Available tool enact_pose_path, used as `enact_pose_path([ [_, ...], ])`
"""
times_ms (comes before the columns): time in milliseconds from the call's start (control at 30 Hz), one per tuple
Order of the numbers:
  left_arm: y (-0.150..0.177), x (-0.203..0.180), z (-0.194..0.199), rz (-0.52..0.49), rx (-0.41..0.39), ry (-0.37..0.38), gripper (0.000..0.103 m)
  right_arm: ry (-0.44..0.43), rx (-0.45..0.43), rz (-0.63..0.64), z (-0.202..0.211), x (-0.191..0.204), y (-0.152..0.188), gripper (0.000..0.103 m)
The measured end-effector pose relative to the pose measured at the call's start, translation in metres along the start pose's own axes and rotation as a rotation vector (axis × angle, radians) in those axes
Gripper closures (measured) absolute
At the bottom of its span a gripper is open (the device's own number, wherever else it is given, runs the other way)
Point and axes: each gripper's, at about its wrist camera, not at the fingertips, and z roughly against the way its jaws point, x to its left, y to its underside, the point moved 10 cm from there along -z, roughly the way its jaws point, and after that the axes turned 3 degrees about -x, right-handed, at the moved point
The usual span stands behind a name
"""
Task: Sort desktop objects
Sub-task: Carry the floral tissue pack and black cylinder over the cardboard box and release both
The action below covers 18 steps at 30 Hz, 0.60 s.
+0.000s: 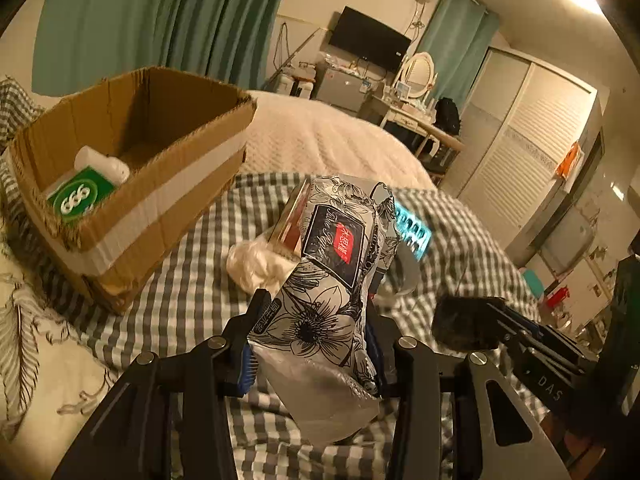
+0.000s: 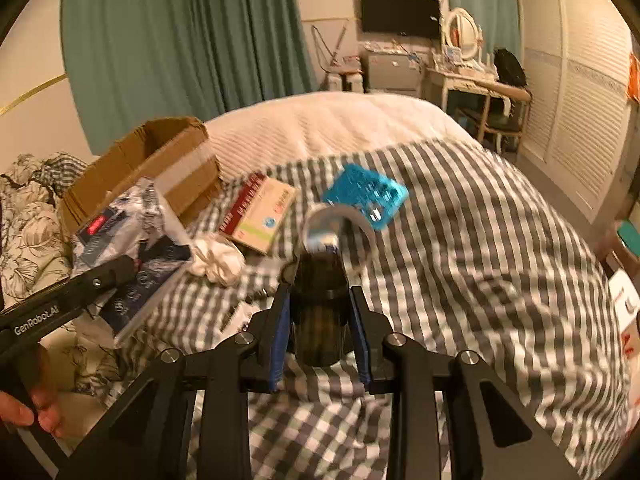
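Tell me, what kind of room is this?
Most likely a bedroom: a big bed with a checked blanket fills the view, a dressing table with an oval mirror stands by the wall, and louvered wardrobe doors line the side.

The green box [image 1: 82,197] inside the cardboard box [image 1: 168,200] bears "999". The left gripper [image 2: 120,272] arm reads "GenRobot.AI". The right gripper [image 1: 460,328] body shows "DAS".
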Motion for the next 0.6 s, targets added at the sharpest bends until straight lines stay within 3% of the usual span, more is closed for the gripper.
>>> enact_pose_path([
  [200, -0.036, 0.001, 0.011, -0.021, -0.069, 0.013, 0.06, -0.066, -0.031, 0.045, 0.002, 0.027, -0.029, 0.076],
  [400, -0.082, 0.037, 0.028, 0.0, -0.117, -0.056, 0.06, -0.156, -0.027, 0.082, -0.008, 0.067, -0.056, 0.076],
  [600, -0.142, 0.096, 0.053, -0.006, -0.212, -0.188, 0.06, -0.292, -0.056, 0.113, -0.016, 0.132, -0.108, 0.076],
])
